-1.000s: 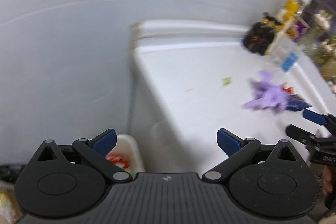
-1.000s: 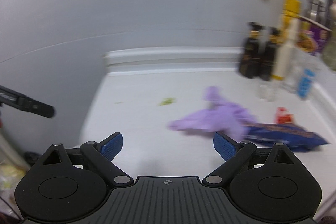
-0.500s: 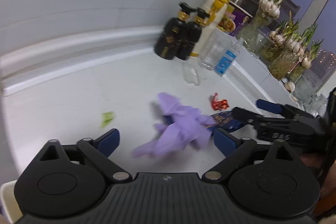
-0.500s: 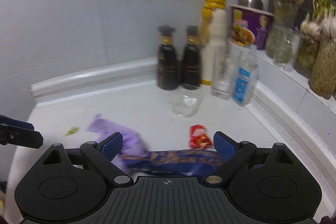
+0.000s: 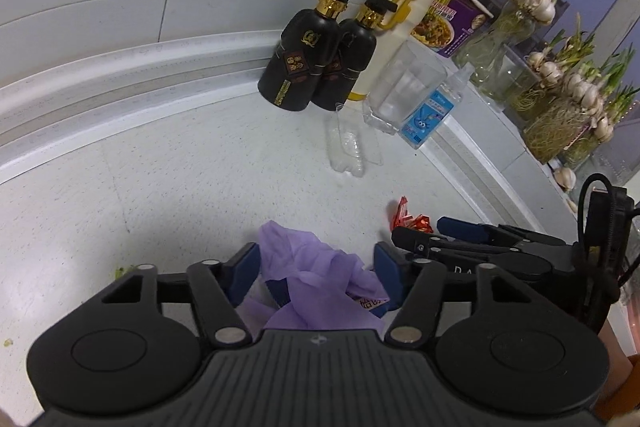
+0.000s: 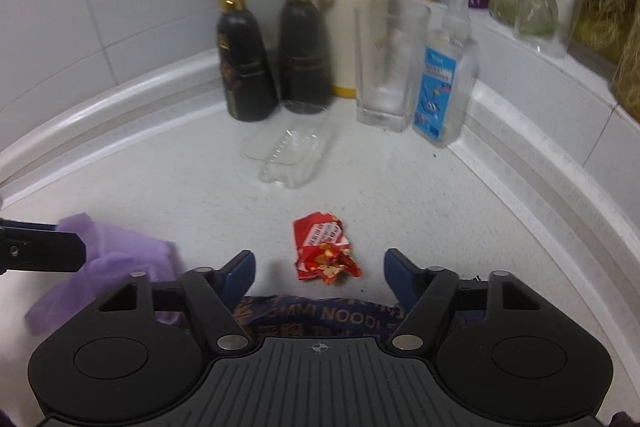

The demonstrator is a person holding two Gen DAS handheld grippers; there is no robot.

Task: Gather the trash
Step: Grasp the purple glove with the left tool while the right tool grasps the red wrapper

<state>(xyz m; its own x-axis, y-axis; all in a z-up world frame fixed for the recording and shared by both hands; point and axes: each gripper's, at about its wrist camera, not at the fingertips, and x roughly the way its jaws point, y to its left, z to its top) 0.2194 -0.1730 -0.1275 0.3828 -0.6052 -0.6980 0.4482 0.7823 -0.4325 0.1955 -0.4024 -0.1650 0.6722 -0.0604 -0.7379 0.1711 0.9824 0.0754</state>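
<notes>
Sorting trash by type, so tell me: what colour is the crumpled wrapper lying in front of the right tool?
Red, with some white print; the crumpled wrapper shows best in the right wrist view.

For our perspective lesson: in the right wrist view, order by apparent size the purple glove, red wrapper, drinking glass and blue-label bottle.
1. Purple glove, nearest and partly hidden.
2-3. Drinking glass and blue-label bottle: too alike to rank.
4. Red wrapper.

Both units match: left gripper [image 5: 316, 273] and right gripper [image 6: 316, 273] have ribbed black housings, round pivot discs, silver screws, blue-padded jaws and a black cable behind.
</notes>
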